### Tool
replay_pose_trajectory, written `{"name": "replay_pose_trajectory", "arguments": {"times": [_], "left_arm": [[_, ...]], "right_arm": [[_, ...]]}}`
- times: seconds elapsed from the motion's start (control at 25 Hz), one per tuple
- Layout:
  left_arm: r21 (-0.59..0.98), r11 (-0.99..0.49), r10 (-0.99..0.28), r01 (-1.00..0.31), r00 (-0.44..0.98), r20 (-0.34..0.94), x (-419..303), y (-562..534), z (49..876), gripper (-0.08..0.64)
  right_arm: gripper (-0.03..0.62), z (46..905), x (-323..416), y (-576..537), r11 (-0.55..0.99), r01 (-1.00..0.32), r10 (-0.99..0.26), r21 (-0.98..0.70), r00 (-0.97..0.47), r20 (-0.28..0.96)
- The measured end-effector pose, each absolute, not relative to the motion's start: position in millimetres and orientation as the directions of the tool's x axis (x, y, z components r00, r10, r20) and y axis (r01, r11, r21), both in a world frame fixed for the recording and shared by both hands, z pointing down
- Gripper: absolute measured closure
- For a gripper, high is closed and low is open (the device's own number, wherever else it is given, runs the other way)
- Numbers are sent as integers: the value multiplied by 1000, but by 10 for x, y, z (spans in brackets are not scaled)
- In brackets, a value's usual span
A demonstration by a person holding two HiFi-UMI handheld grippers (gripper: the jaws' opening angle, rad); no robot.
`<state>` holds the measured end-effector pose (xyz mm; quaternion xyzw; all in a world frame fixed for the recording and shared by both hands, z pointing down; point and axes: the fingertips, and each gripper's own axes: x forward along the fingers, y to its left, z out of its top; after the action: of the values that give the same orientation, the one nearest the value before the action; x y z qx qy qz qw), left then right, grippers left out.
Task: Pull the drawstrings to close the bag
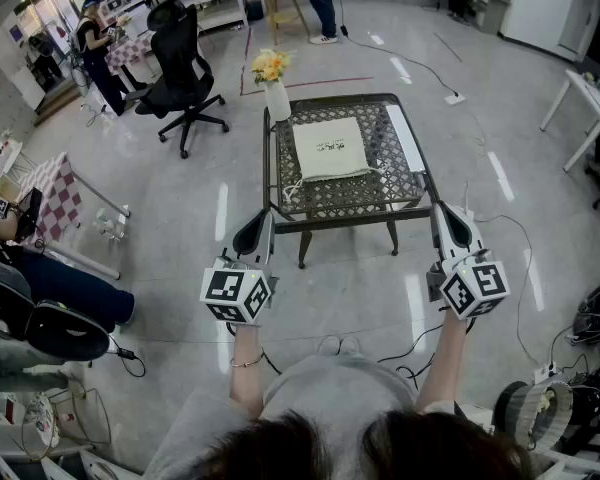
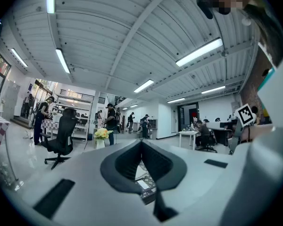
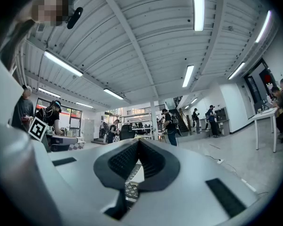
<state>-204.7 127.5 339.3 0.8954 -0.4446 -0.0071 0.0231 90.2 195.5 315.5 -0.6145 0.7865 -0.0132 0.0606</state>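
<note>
A cream drawstring bag point(image 1: 330, 148) lies flat on a dark lattice-top table point(image 1: 400, 193), its open end and loose strings point(image 1: 292, 186) toward me. My left gripper point(image 1: 267, 221) is held in the air short of the table's near left corner, shut and empty. My right gripper point(image 1: 438, 216) hovers off the near right corner, also shut with nothing in it. In the left gripper view the jaws point(image 2: 141, 142) meet at their tips, with the table top seen below through the gap. The right gripper view shows its jaws point(image 3: 138, 142) closed the same way.
A white vase with yellow flowers point(image 1: 275, 86) stands at the table's far left corner. A white strip point(image 1: 405, 138) lies along the right edge. A black office chair point(image 1: 180, 68) stands at the far left. Cables point(image 1: 400, 353) run across the floor by my feet.
</note>
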Motion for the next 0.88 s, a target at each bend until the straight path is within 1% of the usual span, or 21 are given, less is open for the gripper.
{"name": "replay_pose_trajectory", "arguments": {"times": [0.44, 0.88], "left_arm": [[46, -595, -803, -803, 596, 11, -1955, 1240, 3393, 535], [45, -566, -823, -823, 567, 18, -1883, 1330, 3404, 535]], "right_arm": [[571, 3164, 1038, 1888, 244, -964, -968, -104, -237, -78], [571, 3193, 1128, 1843, 279, -950, -959, -142, -266, -101]]}}
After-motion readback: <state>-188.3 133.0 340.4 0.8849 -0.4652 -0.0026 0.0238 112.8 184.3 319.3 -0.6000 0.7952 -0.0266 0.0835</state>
